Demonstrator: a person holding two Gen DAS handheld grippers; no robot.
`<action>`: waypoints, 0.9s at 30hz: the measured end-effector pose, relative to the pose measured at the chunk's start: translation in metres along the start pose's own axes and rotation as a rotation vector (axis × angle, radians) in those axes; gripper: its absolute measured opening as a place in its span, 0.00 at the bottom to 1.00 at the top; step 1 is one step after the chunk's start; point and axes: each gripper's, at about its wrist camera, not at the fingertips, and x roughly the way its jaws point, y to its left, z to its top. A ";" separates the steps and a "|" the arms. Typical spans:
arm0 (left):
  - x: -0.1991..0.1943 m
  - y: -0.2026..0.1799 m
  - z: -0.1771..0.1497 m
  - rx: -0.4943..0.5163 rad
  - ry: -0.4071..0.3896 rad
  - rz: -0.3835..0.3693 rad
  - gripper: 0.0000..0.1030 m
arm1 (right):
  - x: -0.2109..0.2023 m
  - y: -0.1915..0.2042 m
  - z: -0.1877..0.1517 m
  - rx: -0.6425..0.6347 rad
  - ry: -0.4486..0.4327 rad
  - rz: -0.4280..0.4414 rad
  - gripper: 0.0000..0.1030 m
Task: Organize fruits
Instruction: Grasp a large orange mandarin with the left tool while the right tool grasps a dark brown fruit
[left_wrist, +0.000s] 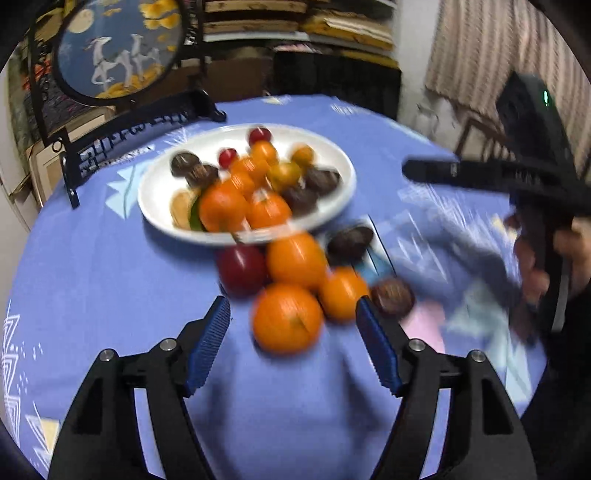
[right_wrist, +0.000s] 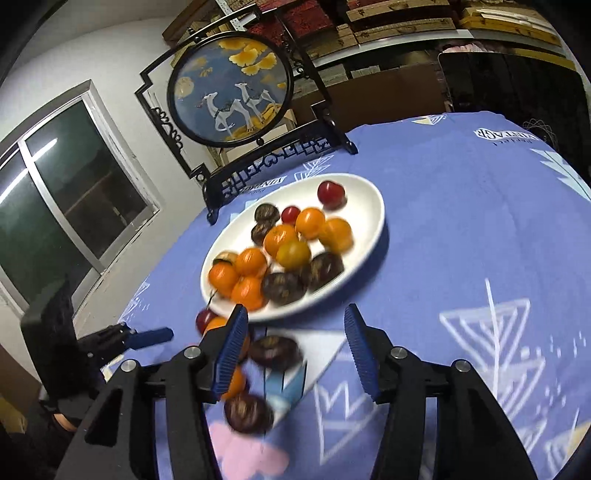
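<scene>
Two grippers are yours here, each with black arms and ribbed blue pads. Your left gripper (left_wrist: 293, 308) stands partly open and grips nothing; the nearest orange (left_wrist: 287, 316) lies on the cloth between its tips, and neither pad visibly presses it. Around that orange sits a loose cluster: two more smooth oranges, one glossy dark-red plum (left_wrist: 242, 268) to the left, and two dull brown, wrinkled fruits (left_wrist: 350, 242) to the right. Beyond them an oval white plate (left_wrist: 155, 184), smooth and glazed, is heaped with oranges, small red fruits and more dark brown ones; blur hinders an exact count. Everything rests on a round table under a soft blue cloth (right_wrist: 461, 236) printed with white triangles. A round painted screen (right_wrist: 231, 86) in a black carved frame stands behind the plate, with a window to its left. Your right gripper (right_wrist: 294, 314) is also partly open and empty, its tips over the plate's near rim.
</scene>
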 end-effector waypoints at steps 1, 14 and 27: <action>0.001 -0.005 -0.005 0.021 0.007 0.015 0.67 | -0.005 0.002 -0.006 -0.005 -0.004 0.001 0.53; 0.029 0.010 -0.006 -0.040 0.087 -0.010 0.43 | -0.034 0.010 -0.046 -0.020 0.038 0.005 0.53; -0.011 0.034 -0.012 -0.181 -0.127 -0.118 0.43 | 0.037 0.073 -0.067 -0.329 0.265 -0.135 0.53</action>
